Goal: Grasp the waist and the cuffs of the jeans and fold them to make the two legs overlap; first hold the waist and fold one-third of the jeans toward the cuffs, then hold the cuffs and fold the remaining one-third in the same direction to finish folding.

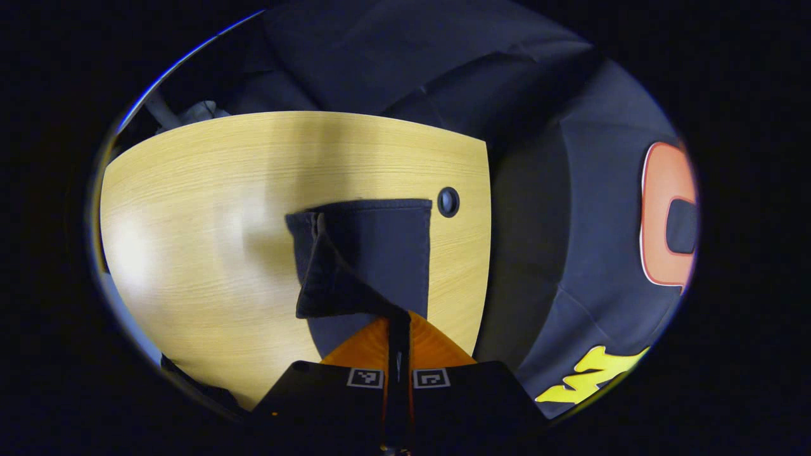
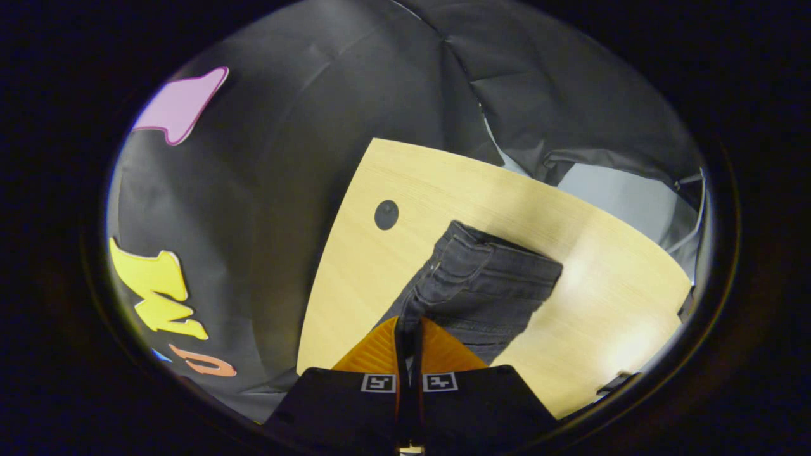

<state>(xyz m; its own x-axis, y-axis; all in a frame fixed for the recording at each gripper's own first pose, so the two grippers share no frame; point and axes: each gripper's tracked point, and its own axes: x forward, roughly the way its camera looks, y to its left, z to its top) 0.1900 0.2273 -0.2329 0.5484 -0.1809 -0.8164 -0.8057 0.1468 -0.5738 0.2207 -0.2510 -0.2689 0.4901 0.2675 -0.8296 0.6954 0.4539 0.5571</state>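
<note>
Dark jeans [image 1: 367, 253] lie on a light wooden table [image 1: 209, 209]. In the left gripper view my left gripper [image 1: 398, 320] is shut on a lifted edge of the denim, which rises in a flap above the fabric lying flat. In the right gripper view the jeans [image 2: 488, 278] show a stitched waist end with a pocket seam, and my right gripper [image 2: 408, 323] is shut on that edge, holding it up off the table [image 2: 443, 190]. Both fingertips are partly buried in cloth.
A round dark cable hole [image 1: 448, 201] sits in the tabletop close to the jeans, also the hole [image 2: 386, 214] near the table's edge. Black cloth wall [image 1: 570, 253] hangs just past that edge. Bare wood [image 2: 608, 304] stretches beside the jeans.
</note>
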